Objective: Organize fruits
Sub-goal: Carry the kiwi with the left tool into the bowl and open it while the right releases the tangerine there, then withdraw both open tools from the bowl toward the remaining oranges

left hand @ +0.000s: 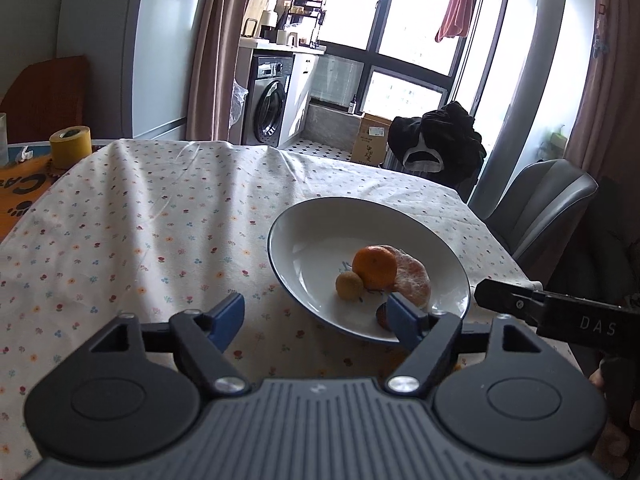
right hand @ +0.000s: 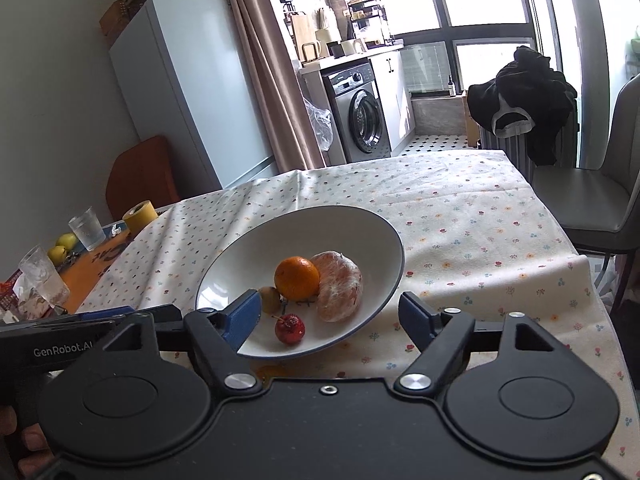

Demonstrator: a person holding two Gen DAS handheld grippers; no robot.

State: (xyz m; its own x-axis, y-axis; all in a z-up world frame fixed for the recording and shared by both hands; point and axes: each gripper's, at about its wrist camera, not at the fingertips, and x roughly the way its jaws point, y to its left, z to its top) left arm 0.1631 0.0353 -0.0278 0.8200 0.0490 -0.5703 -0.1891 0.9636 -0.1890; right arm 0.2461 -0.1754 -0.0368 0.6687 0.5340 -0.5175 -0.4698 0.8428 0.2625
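Four fruits (right hand: 297, 283) lie in plate (right hand: 372, 224); left gripper (left hand: 316, 318) and right gripper (right hand: 332, 314) both empty, jaws spread wide

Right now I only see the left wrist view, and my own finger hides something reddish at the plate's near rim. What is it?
Observer: A small red fruit with a stem, lying inside the plate close to its near rim.
Operator: Any fruit left outside the plate?
Observer: Yes, two yellow-green fruits sit off the tablecloth, beside a glass.
Operator: Is the right gripper carrying anything?
Observer: No, the right gripper has its fingers spread and empty, at the plate's near rim.
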